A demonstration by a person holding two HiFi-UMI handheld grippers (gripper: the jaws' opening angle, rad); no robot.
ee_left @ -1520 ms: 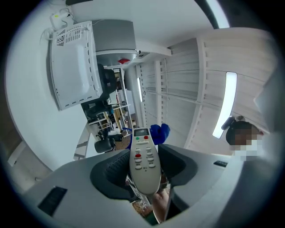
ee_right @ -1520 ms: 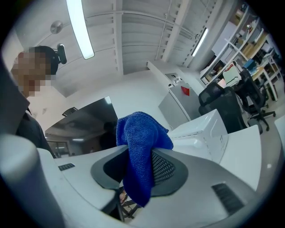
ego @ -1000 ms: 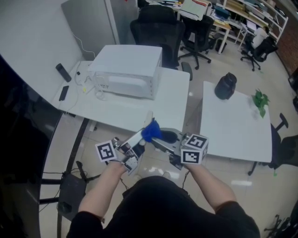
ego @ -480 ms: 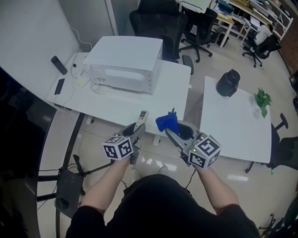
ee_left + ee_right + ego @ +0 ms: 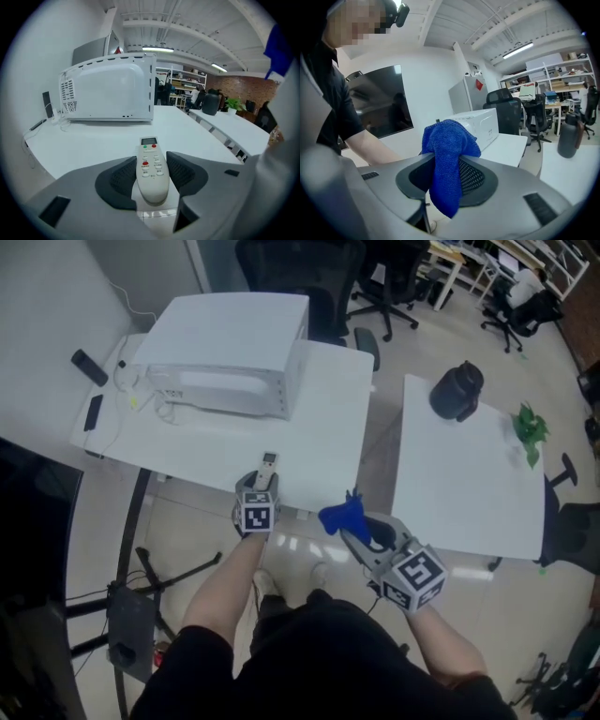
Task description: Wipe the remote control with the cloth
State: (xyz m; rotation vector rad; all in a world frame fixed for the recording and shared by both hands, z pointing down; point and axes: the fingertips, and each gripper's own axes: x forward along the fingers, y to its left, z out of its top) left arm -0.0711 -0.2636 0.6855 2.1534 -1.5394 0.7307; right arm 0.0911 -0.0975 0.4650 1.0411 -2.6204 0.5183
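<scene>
My left gripper (image 5: 263, 480) is shut on a white remote control (image 5: 151, 169), buttons up, its display end (image 5: 269, 461) sticking forward over the near edge of the white table (image 5: 319, 427). In the left gripper view both dark pads (image 5: 121, 176) press the remote's sides. My right gripper (image 5: 354, 526) is shut on a blue cloth (image 5: 446, 161), which hangs bunched between its jaws; in the head view the blue cloth (image 5: 343, 517) sits off the table's front edge, to the right of the remote and apart from it.
A white microwave (image 5: 225, 351) stands at the back of the table, with two dark remotes (image 5: 89, 367) at its left. A second white table (image 5: 469, 474) to the right bears a black kettle (image 5: 456, 390) and a green plant (image 5: 529, 431). Office chairs (image 5: 375, 277) stand behind.
My left gripper has rolled over and dropped with the remote toward the table's front edge. My right gripper with the cloth has drawn away to the right and lower; cloth and remote are now apart.
</scene>
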